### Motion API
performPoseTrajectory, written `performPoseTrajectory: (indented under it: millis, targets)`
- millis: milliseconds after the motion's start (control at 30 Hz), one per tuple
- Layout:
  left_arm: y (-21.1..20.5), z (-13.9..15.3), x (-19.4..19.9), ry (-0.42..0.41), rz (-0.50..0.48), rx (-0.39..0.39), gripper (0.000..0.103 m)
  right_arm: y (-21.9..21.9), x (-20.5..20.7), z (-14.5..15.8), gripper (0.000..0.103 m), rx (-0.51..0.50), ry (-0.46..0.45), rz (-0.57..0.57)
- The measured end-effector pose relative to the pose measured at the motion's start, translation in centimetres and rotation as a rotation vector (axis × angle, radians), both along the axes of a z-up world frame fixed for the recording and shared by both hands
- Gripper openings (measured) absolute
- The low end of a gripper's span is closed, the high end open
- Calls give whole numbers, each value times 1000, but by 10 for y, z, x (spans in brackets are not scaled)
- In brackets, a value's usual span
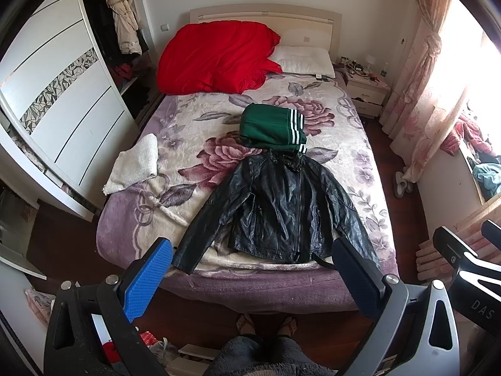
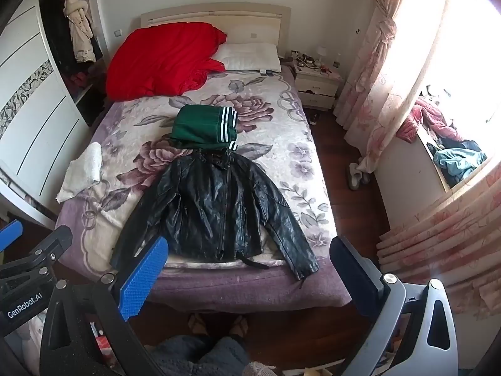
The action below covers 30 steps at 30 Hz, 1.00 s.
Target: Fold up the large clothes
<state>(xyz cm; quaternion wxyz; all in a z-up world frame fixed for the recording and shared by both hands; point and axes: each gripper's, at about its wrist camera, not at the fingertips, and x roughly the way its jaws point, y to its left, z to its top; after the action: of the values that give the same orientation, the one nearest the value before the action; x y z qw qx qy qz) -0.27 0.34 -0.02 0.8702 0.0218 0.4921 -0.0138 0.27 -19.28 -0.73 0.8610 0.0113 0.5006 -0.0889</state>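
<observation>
Right wrist view: "GenRobot.AI" in white letters on the black body of the left gripper (image 2: 22, 308), low at the left edge.
Left wrist view: "DAS" in pale letters on the dark body of the right gripper (image 1: 480, 308), lower right edge; the word runs off, rest not readable.

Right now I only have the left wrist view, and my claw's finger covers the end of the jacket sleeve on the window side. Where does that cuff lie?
Observer: The cuff of the black jacket lies on the blanket, close to the foot edge of the bed, with a thin cord trailing from it.
Operator: Is the right claw open?
Observer: Yes. The right claw is wide open, with nothing gripped.
</observation>
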Motion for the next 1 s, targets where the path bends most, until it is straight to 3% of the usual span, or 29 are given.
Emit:
performPoseTrajectory:
  millis: [1000]
  targets:
    - [1,5,-5,-10,6,-7,103,17,0,19,103,-4,-7,-2]
